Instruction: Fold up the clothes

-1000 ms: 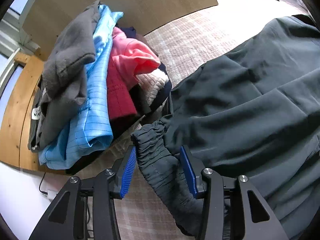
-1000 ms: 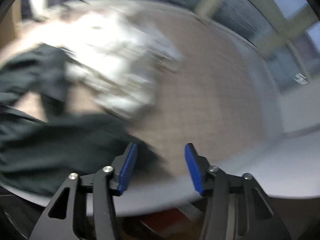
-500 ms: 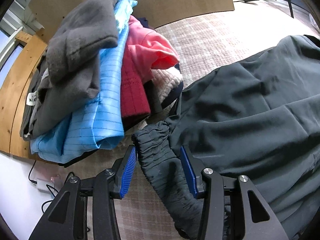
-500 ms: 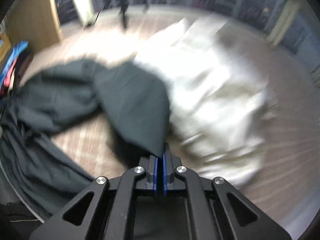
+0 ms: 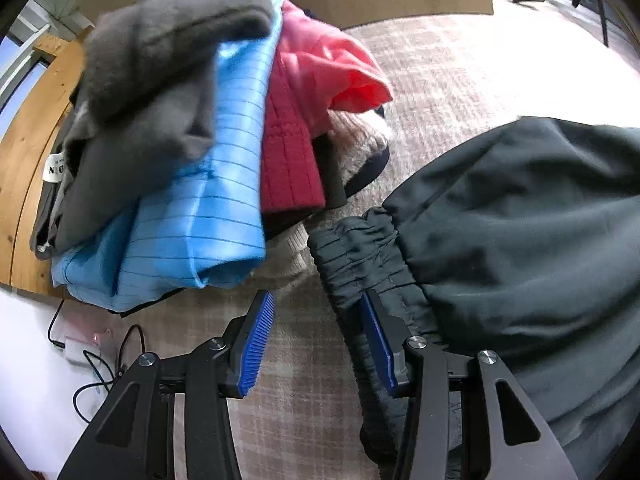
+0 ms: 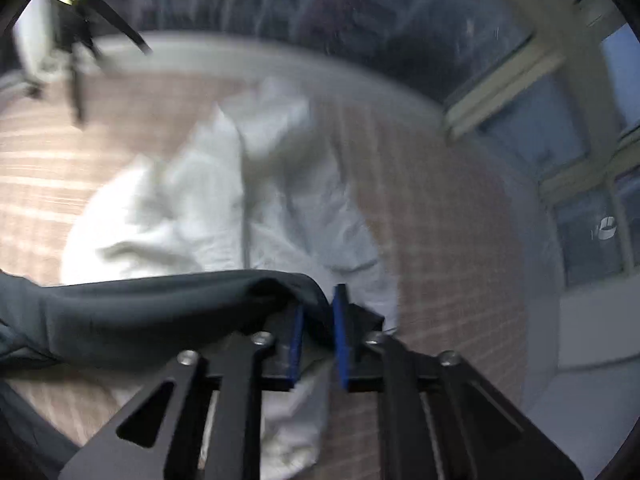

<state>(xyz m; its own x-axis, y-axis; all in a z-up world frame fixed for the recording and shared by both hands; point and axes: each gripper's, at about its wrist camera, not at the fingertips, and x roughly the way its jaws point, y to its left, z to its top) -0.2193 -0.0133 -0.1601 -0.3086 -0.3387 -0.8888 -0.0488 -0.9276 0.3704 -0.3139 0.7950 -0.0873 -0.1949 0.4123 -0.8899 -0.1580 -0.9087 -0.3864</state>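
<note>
So the whole thing sits on a plaid-covered surface [image 5: 460,64], pale beige checks, and the biggest thing on it is a pair of dark pants [image 5: 520,232] spread over the right side of the left wrist view, the gathered elastic waistband pointing toward the middle. Next to them, toward the far-left corner of the surface, is a messy pile of clothes [image 5: 208,128]: a gray fleece piece on top, a bright blue striped one under it, pink and dark red stuff beside that, all just beside the waistband but not quite touching it as far as I can see. In the right wrist view there's a crumpled white garment [image 6: 224,200] lying out in the middle of the surface, pretty blurry. The left gripper [image 5: 316,340] has its jaws spread wide with bare plaid cloth in the gap between them; the waistband runs past its right finger, right up against the blue pad, and nothing is pinched. The right gripper [image 6: 318,332] is nearly closed, and a fold of the dark pants is pinched between its blue pads, draping off to the left.
</note>
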